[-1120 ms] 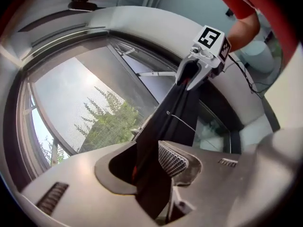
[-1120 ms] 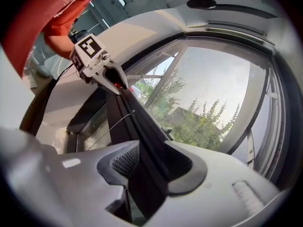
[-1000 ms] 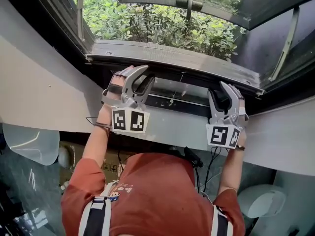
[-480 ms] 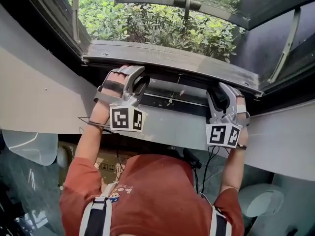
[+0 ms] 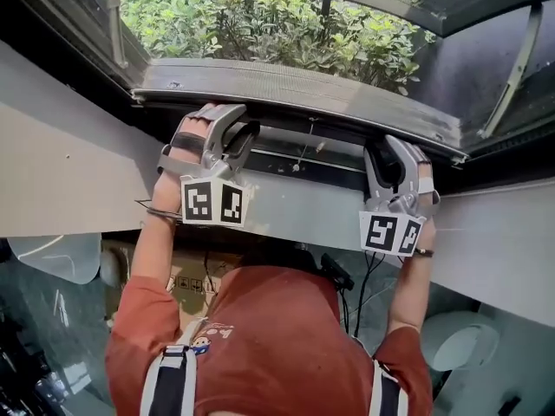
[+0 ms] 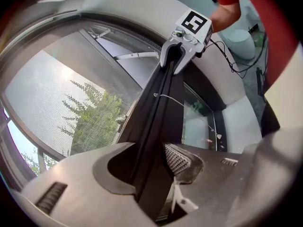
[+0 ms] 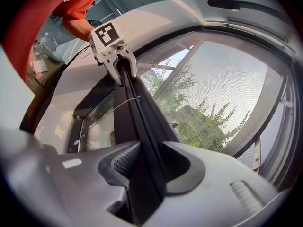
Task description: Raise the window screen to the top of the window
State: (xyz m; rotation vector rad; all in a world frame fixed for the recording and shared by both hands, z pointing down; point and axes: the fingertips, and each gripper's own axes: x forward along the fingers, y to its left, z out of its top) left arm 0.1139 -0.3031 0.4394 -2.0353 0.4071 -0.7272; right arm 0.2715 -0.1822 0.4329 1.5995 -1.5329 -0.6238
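So the window screen's bottom bar (image 5: 303,94) runs straight across the window opening. It's a long flat strip, grey and finely ribbed in the head view, dark and slim when you look along it from either gripper view. The mesh (image 7: 227,93) stretches off it, a fine grey weave with green bushes (image 5: 260,33) showing beyond.

Left gripper (image 5: 238,126) is on the bar's left part. Its jaws are spread wide with the bar's edge running between them, and the dimpled rubber pad (image 6: 177,160) just sits alongside the bar, no real squeeze that I can see.

Right gripper (image 5: 388,150) is nearer the right end, jaws closing, and the bar looks snug against both sides.

Both grippers are smooth grey metal with curved, scooped jaws and a black-and-white marker cube at the back. A thin white pull cord (image 5: 302,150) dangles from the bar between the two. Person's in an orange tee (image 5: 269,336).
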